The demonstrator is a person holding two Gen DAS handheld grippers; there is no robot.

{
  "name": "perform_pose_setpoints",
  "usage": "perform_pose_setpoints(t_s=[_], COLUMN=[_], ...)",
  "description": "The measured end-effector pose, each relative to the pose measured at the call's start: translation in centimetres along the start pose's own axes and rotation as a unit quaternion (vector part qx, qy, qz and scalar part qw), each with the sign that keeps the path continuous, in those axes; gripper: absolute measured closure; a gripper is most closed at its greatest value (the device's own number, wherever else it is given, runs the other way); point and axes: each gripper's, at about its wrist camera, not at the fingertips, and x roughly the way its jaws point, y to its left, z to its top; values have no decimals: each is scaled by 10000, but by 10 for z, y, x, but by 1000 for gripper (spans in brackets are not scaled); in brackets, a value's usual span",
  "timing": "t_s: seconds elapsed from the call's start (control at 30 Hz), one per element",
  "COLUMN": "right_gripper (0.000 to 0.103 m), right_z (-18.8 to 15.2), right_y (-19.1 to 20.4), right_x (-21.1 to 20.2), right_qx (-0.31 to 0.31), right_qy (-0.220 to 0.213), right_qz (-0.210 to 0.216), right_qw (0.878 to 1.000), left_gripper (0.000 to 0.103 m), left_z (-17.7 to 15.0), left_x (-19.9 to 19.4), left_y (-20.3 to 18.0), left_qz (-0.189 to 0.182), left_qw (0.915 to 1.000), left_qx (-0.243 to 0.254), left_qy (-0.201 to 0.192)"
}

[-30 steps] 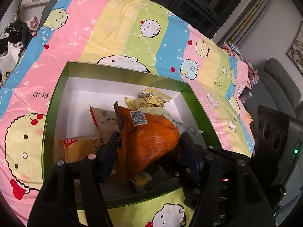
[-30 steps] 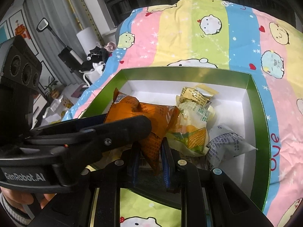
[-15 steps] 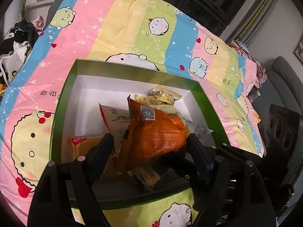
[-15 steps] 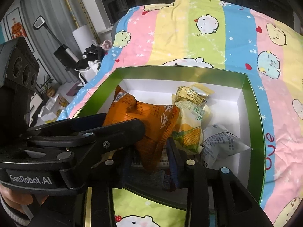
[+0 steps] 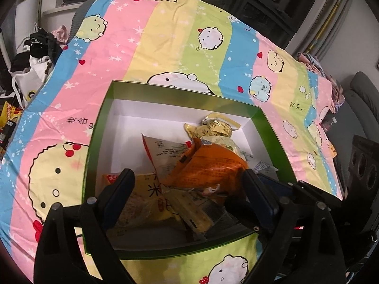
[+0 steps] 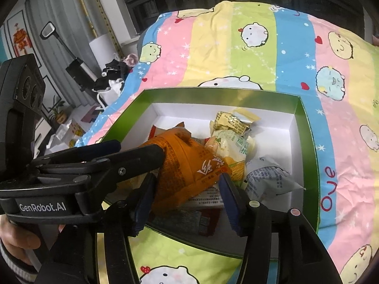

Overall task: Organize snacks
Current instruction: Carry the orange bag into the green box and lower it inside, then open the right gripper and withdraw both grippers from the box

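Observation:
A green box point(image 5: 180, 92) with a white inside lies on the bed and holds several snack packets. An orange bag point(image 5: 208, 170) rests tilted on top of the pile. My left gripper point(image 5: 189, 189) hangs over the box's near end; its jaws are opening, wide on either side of the bag, pads off it. In the right wrist view the orange bag point(image 6: 187, 165) lies between the opening jaws of my right gripper point(image 6: 187, 197), which no longer press it. The left gripper point(image 6: 123, 151) reaches in from the left beside it.
Yellow packets point(image 6: 232, 123), a corn packet point(image 6: 234, 151) and a silvery packet point(image 6: 270, 179) fill the box's right half. A striped cartoon sheet point(image 5: 165, 35) covers the bed. Clothes point(image 5: 40, 45) lie off its left edge. A hand point(image 6: 14, 241) grips the left tool.
Both grippers' jaws have spread apart. The orange bag, earlier pinched upright between them, has sunk and tipped onto the pile in the box.

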Motion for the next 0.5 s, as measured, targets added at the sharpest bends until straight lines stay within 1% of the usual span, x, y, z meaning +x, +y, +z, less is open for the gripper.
perform_pose_setpoints(t_s=[0.17,0.23,0.5], right_gripper=[35,33,28], right_z=[0,-1,-1], right_y=[-2,-3,-5], right_x=[-3,-5,-11], right_qx=[48,85,140], right_qy=[-51,-59,-107], right_qz=[-60,-86,-157], right_qw=[10000,9999,9997], left_gripper=[9,2,1], left_z=[-1,-1,-2], left_x=[-5,-6,-11], left_y=[-1,0,0], left_qz=[182,203,252], left_qw=[9998,9997,9995], left_qx=[95,82,85], left_qy=[-86,-104,-177])
